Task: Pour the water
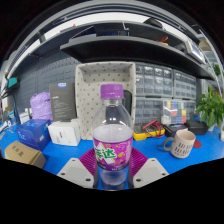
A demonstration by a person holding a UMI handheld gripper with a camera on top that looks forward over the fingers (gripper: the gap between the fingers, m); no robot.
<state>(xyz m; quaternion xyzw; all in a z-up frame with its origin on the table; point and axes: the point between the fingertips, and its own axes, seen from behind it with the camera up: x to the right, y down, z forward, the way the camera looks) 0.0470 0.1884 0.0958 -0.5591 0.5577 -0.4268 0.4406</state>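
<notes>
- A bottle (113,135) with a purple cap (112,91) is seen upright between the two fingers of the claw (113,172), and appears to be grasped by both at its lower body; the pads themselves are hidden behind it.
- Whether the bottle rests on the blue tabletop (60,158) or is lifted off it cannot be told.
- The step in hand is judged to be the carrying of the bottle, before any pour; the cap is on.
- A mug (182,144) stands beyond the claw, well off to its right, and is the likely target.
- For the next move, the cap would have to be removed, then the bottle brought over the mug and tilted slowly.
- A purple label with a green band is wrapped round the bottle; its writing cannot be read.
- Dark print on the mug is too small to read.
</notes>
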